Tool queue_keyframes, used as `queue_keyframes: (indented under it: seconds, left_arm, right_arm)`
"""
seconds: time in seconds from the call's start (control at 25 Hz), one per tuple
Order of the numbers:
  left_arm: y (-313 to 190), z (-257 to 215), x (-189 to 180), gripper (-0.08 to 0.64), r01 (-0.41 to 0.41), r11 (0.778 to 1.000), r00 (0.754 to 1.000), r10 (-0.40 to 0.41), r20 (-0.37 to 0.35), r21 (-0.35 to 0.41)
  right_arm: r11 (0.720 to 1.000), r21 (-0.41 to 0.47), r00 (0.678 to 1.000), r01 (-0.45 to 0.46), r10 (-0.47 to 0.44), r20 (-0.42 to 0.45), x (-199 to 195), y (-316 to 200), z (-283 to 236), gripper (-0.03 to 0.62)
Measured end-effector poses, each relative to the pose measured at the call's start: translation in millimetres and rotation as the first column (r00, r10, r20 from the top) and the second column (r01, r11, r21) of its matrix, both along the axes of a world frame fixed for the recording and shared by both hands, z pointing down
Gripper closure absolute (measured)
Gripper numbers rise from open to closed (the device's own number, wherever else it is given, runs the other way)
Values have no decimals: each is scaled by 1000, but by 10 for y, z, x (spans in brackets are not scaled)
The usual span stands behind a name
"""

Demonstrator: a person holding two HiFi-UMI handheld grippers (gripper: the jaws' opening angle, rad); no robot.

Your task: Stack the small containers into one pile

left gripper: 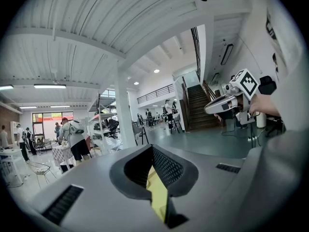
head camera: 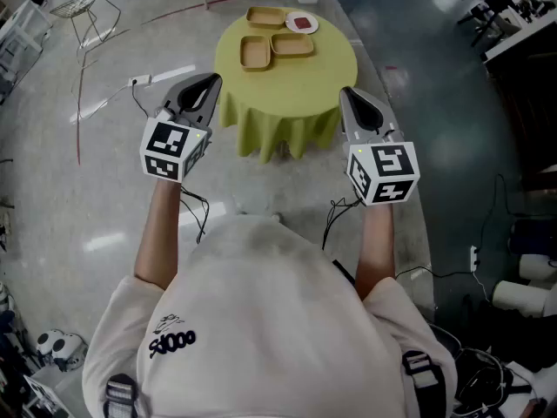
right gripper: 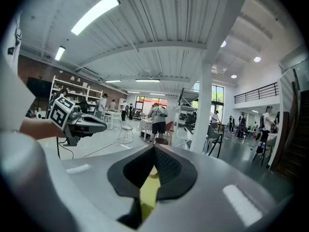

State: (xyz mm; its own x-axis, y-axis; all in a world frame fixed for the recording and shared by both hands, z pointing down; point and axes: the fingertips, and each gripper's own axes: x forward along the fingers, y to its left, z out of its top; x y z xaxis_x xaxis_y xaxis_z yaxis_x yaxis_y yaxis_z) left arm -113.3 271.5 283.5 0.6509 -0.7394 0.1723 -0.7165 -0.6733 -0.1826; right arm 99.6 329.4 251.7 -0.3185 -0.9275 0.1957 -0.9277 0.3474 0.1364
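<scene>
Head view: the small containers [head camera: 256,53] lie on the tabletop [head camera: 296,90] well ahead, between the left gripper [head camera: 209,81] and right gripper [head camera: 348,96]. Both jaws are pressed together, empty.

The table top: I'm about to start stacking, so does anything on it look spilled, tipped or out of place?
Nothing stands out. Three tan containers sit upright and unstacked on the green tablecloth. The only different item is a white dish holding something red, beside them.
</scene>
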Motion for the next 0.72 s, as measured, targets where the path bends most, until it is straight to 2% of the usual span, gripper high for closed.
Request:
queue_keyframes:
  seconds: [0.16, 0.44, 0.72]
  left_arm:
    - [-10, 22, 78, 554, -2, 1000, 1000, 2, 2, -8]
    - [-34, 149, 202, 554, 21, 999, 1000, -20, 8, -37]
    - [-26, 270, 283, 554, 60, 996, 998, -59, 3, -63]
  right_arm:
    - [1000, -11, 1000, 9, -9, -9, 64, -3, 43, 581]
    - [1000, -4, 999, -28, 28, 43, 342, -69, 115, 581]
    - [1000, -14, 997, 15, -14, 75, 463, -158, 213, 581]
